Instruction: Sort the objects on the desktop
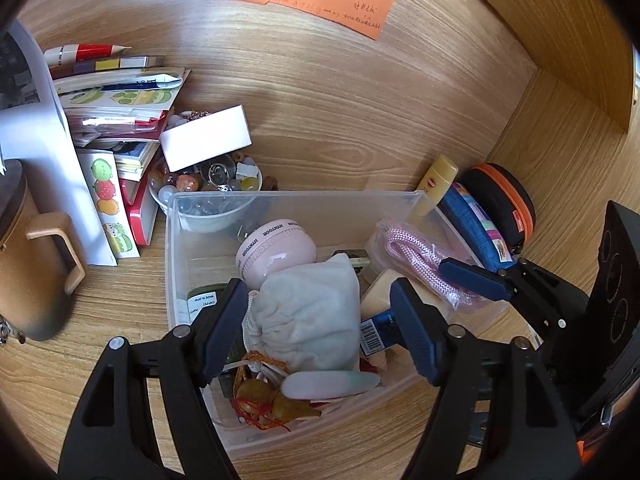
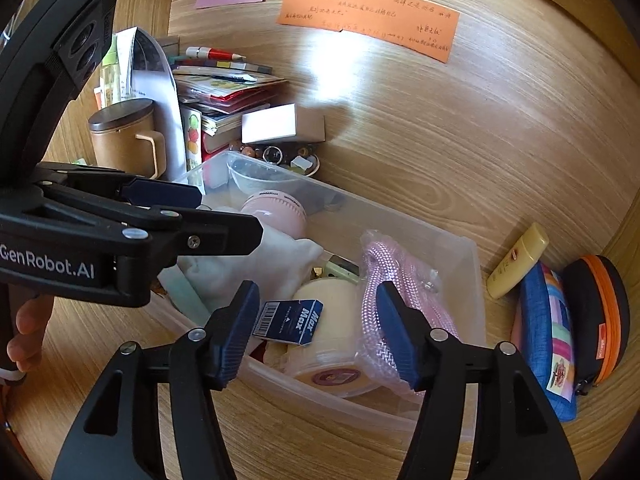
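Tools (image 2: 318, 330) – spread over clear bin (image 2: 472, 280)

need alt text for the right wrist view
The open right tool hovers over a clear plastic bin holding a blue Max box, pink rope and white cloth pouch; the left tool reaches in beside it.

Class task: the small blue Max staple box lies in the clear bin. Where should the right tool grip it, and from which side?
Grip the blue Max box across its two long edges, coming from above. It lies flat on the cream jar, top face exposed, and the right tool already hangs open over it. The bin's wall likely blocks a sideways approach.
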